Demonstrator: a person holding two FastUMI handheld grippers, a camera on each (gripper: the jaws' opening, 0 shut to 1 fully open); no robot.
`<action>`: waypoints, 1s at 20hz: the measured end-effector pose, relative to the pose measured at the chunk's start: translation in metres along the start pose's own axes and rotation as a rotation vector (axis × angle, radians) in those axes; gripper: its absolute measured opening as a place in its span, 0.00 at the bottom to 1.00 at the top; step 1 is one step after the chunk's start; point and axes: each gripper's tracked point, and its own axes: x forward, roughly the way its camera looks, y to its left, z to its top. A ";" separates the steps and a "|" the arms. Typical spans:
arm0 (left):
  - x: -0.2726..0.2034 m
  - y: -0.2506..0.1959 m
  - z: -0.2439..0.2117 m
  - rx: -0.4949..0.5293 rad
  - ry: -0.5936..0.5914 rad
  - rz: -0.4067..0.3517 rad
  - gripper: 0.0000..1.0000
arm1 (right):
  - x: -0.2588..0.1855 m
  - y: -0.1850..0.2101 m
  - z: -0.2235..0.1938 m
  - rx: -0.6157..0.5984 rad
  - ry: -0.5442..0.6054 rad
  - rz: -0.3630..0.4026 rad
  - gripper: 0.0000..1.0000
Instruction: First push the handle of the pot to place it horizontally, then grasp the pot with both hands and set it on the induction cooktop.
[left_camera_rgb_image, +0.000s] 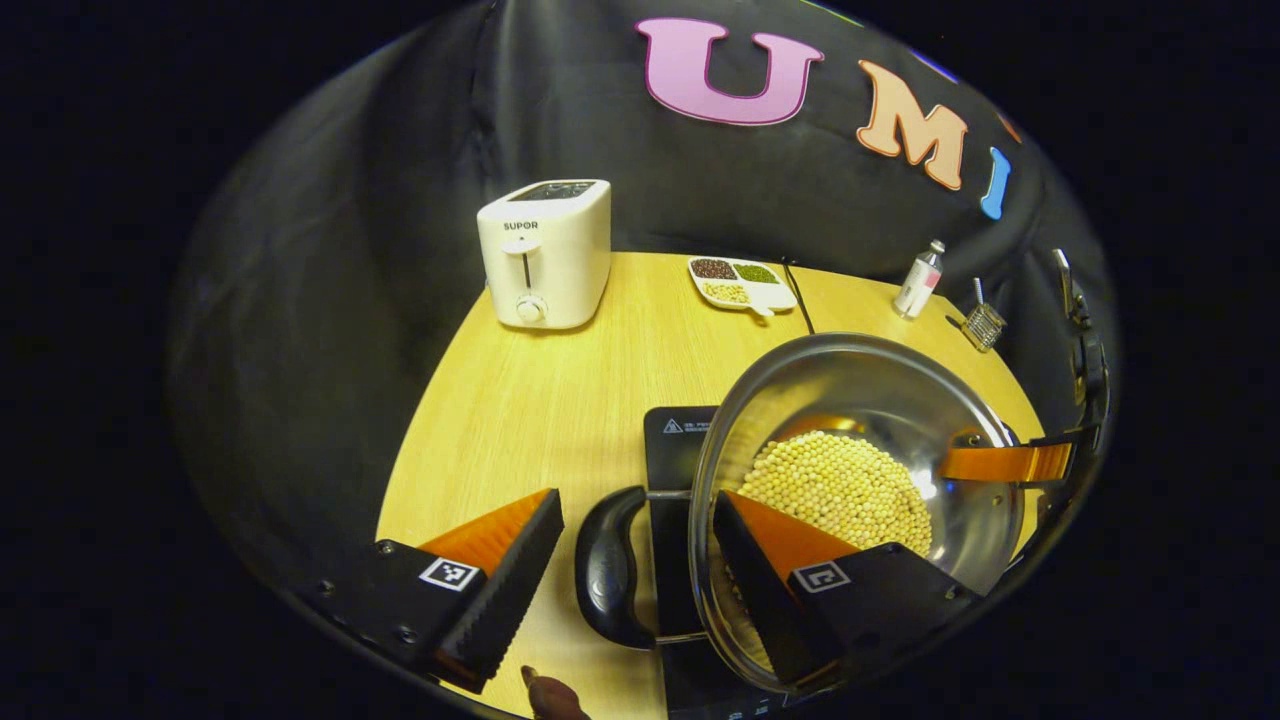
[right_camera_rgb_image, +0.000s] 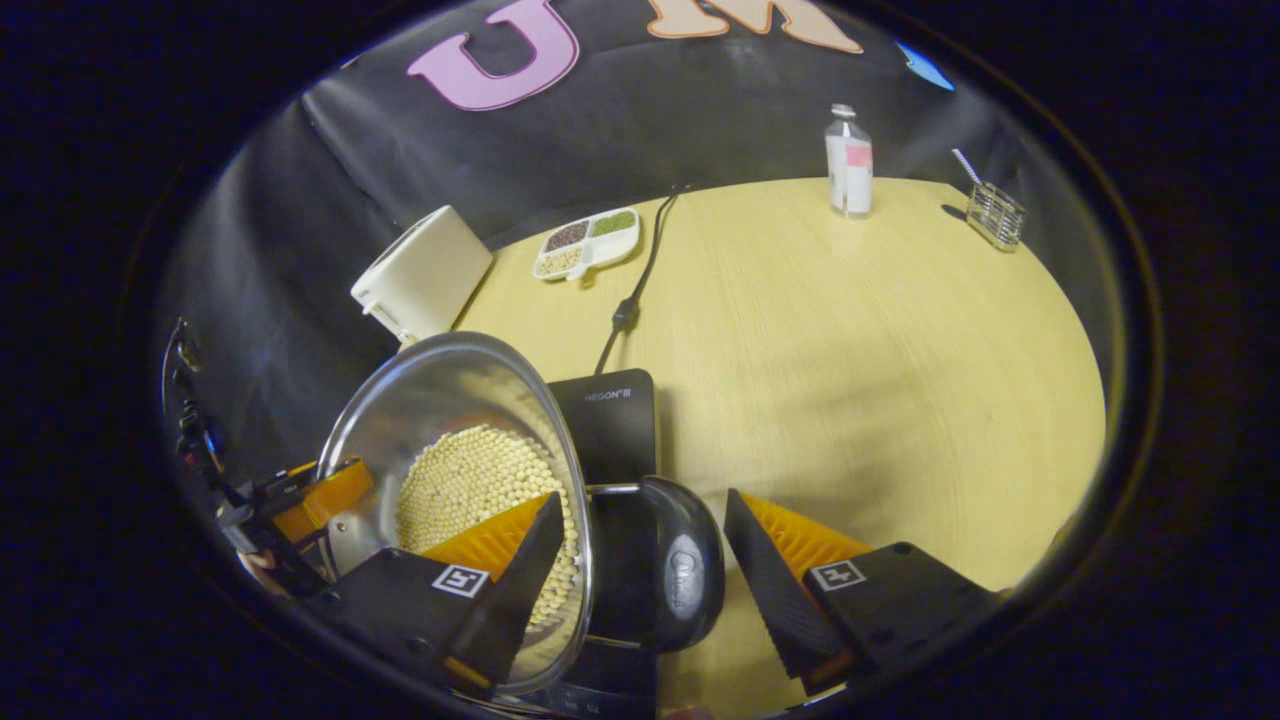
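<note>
Straddling the pot (left_camera_rgb_image: 850, 440) handles, I held both jaws apart. My left hand-held gripper (left_camera_rgb_image: 630, 570) bracketed one black handle (left_camera_rgb_image: 607, 570). My right hand-held gripper (right_camera_rgb_image: 640, 570) bracketed the other handle (right_camera_rgb_image: 680, 570), above the induction cooktop (right_camera_rgb_image: 612, 420).

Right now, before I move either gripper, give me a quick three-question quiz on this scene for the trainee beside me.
1. True or false: the left gripper has its jaws spread either side of the pot's near handle.
2. What fills the bottom of the pot? A) water B) pale round beans C) nothing
3. Fill in: the dark slab showing under the pot is the ______.

Key
1. True: the jaws straddle the handle with gaps on both sides; the right gripper stands the same way at the other handle.
2. B: beans.
3. induction cooktop, on the table.
</note>
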 end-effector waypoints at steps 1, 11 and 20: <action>-0.002 0.000 0.007 0.010 -0.025 0.004 0.99 | -0.001 0.001 0.003 -0.003 -0.010 0.006 0.94; -0.044 -0.017 0.088 0.188 -0.312 0.065 0.98 | -0.057 0.009 0.084 -0.016 -0.306 0.084 0.94; -0.136 -0.125 0.146 0.117 -0.616 -0.047 0.97 | -0.181 -0.007 0.141 -0.233 -0.652 0.152 0.93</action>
